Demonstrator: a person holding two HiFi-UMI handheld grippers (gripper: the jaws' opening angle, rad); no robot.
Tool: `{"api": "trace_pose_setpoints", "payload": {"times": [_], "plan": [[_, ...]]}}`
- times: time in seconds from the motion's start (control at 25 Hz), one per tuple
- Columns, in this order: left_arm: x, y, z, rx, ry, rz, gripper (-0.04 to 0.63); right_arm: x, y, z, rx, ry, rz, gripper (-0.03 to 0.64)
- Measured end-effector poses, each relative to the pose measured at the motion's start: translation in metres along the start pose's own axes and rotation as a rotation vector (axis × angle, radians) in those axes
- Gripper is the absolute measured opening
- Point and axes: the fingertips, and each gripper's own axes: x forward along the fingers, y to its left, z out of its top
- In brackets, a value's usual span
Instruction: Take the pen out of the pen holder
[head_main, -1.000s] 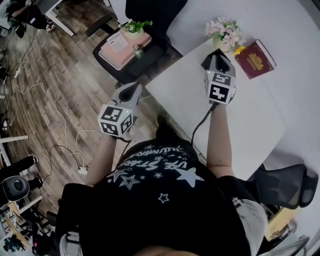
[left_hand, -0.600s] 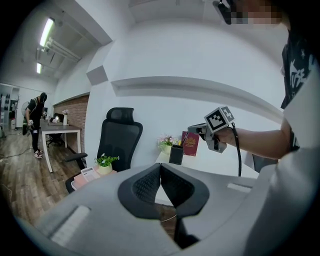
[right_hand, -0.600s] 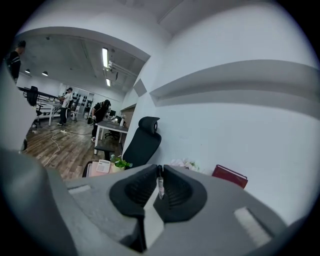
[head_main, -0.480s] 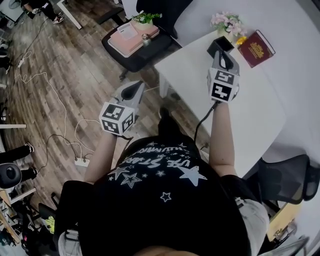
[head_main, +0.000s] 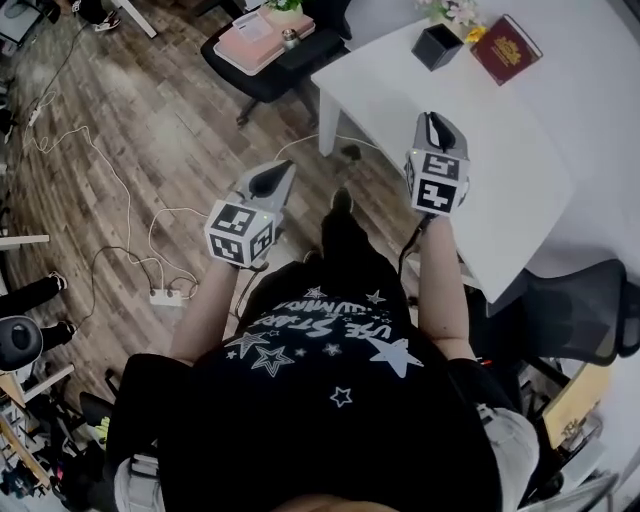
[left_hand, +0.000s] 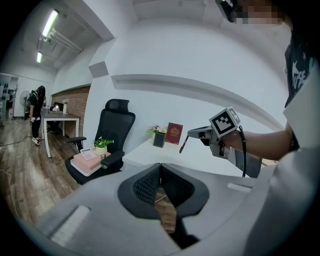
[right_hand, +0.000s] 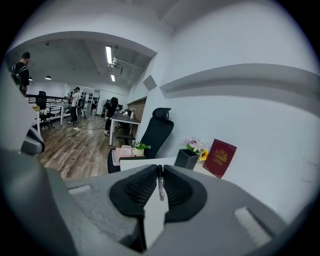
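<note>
My right gripper (head_main: 432, 120) hangs over the near part of the white table (head_main: 500, 190), shut on a thin pen (right_hand: 160, 189) that stands between its pads. From the left gripper view the pen (left_hand: 183, 145) hangs down from the right gripper's (left_hand: 190, 134) tip. The black square pen holder (head_main: 437, 45) stands at the table's far corner, well beyond the gripper; it also shows in both gripper views (right_hand: 187, 159) (left_hand: 159, 139). My left gripper (head_main: 275, 178) is over the wooden floor left of the table, jaws together with nothing in them (left_hand: 160, 166).
A red book (head_main: 508, 48) and flowers (head_main: 452, 10) stand by the holder. An office chair carrying a pink box (head_main: 262, 30) is at the table's far left. Cables and a power strip (head_main: 165, 297) lie on the floor; a black chair (head_main: 570, 320) stands at right.
Both grippers have drawn back from the table together, the right one keeping the pen. The holder, book and flowers now sit farther away, toward the top of the head view.
</note>
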Motion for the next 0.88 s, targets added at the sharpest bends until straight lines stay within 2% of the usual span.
{"api": "trace_pose_setpoints", "payload": {"times": [0.16, 0.36, 0.64, 0.88], "plan": [[-0.005, -0.023, -0.013, -0.005, 0.015, -0.040, 0.011, -0.034, -0.002, -0.029, 0.016, 0.041, -0.013, 0.041], [0.004, -0.050, -0.010, 0.006, 0.009, -0.075, 0.011, -0.059, -0.017, -0.051, 0.041, 0.065, -0.031, 0.041], [0.011, -0.083, -0.002, 0.019, -0.001, -0.063, 0.011, -0.095, -0.047, -0.069, 0.049, 0.075, -0.020, 0.041], [0.009, -0.129, -0.005, 0.048, 0.000, -0.057, 0.011, -0.134, -0.067, -0.094, 0.070, 0.072, -0.002, 0.041]]}}
